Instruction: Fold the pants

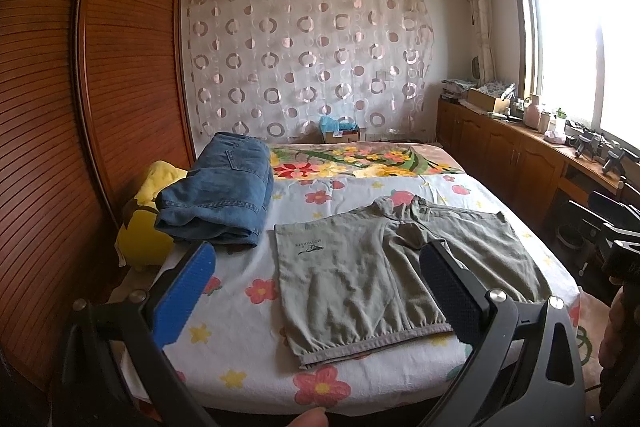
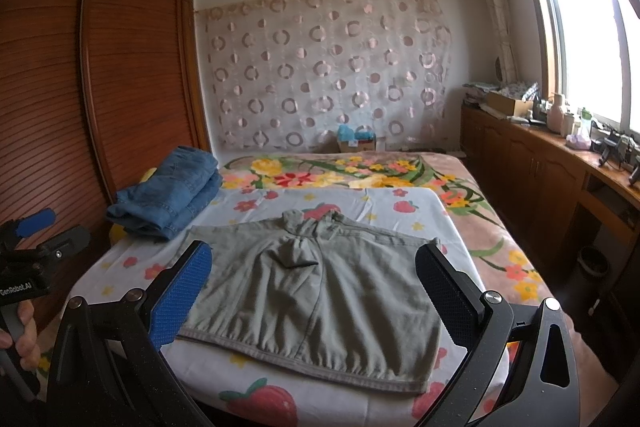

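Observation:
Grey-green pants (image 1: 384,275) lie folded in a flat rectangle on the flowered sheet (image 1: 248,331) near the bed's front edge; they also show in the right wrist view (image 2: 320,291). My left gripper (image 1: 320,267) is open and empty, held above the bed's front edge, short of the pants. My right gripper (image 2: 316,267) is open and empty, held above the front of the pants. The left gripper's body (image 2: 32,259) shows at the left of the right wrist view.
Folded blue jeans (image 1: 220,195) lie on a yellow pillow (image 1: 144,227) at the bed's left side. A brown wardrobe (image 1: 120,67) stands to the left. A wooden counter (image 1: 520,155) with clutter runs along the right under the window.

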`<state>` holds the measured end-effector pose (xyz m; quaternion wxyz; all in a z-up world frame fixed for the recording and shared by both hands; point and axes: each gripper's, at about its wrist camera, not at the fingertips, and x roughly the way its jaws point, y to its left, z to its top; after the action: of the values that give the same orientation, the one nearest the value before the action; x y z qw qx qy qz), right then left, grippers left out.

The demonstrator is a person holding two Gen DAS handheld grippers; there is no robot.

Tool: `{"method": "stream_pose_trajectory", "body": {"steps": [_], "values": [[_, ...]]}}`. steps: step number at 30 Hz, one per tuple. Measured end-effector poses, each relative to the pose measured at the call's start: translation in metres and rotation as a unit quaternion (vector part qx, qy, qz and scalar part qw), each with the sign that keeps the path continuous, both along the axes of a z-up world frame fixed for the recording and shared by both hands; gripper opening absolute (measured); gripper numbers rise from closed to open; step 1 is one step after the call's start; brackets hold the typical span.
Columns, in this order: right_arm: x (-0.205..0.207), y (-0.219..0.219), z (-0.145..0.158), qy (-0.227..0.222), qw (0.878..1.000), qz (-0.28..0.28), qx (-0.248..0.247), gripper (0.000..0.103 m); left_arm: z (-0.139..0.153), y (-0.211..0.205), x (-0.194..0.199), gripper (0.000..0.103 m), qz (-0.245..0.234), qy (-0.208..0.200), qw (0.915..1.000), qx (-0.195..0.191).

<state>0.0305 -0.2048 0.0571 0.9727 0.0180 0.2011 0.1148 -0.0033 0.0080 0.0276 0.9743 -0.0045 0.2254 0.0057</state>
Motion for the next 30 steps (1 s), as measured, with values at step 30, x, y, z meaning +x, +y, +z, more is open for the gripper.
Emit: {"method": "stream_pose_trajectory", "body": {"steps": [30], "values": [[0.001,-0.010,-0.014,0.015,1.000,-0.001,-0.008,0.103,-0.001,0.002,0.015,0.103,-0.006,0.012,0.9999,-0.005]]}}
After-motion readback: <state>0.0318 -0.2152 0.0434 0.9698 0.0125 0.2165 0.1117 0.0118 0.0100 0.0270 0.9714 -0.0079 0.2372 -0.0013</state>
